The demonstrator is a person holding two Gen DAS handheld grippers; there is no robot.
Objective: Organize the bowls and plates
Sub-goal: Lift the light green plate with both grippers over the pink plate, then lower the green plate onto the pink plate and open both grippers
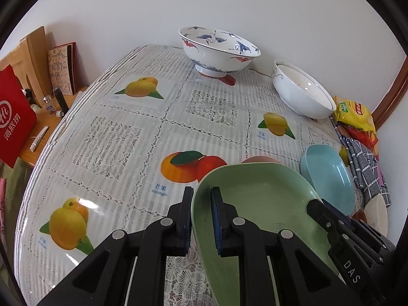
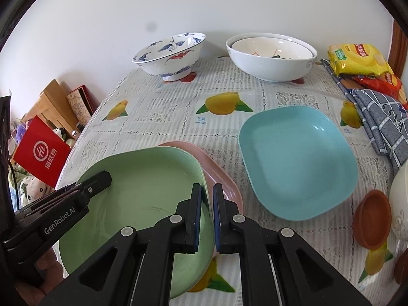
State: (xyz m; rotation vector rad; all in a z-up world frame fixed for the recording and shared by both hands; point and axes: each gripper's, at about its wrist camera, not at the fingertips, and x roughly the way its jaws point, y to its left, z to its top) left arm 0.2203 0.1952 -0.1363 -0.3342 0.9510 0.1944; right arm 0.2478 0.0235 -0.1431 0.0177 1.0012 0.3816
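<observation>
A green plate (image 2: 142, 196) lies over a pink plate (image 2: 219, 176) near the table's front. My left gripper (image 1: 201, 204) is shut on the green plate's (image 1: 260, 199) left rim; it also shows in the right wrist view (image 2: 102, 181). My right gripper (image 2: 207, 199) is shut on the green plate's right rim; it shows in the left wrist view (image 1: 316, 204). A blue plate (image 2: 298, 163) lies flat to the right. A crane-patterned bowl (image 2: 170, 53) and a white bowl (image 2: 272, 56) with a smaller bowl nested inside stand at the back.
Snack bags (image 2: 357, 58) and a checked cloth (image 2: 380, 122) lie at the right edge. A small brown dish (image 2: 372, 219) and a white bowl's edge (image 2: 400, 204) sit at the front right. A red bag (image 2: 40, 150) and wooden shelf stand left of the table.
</observation>
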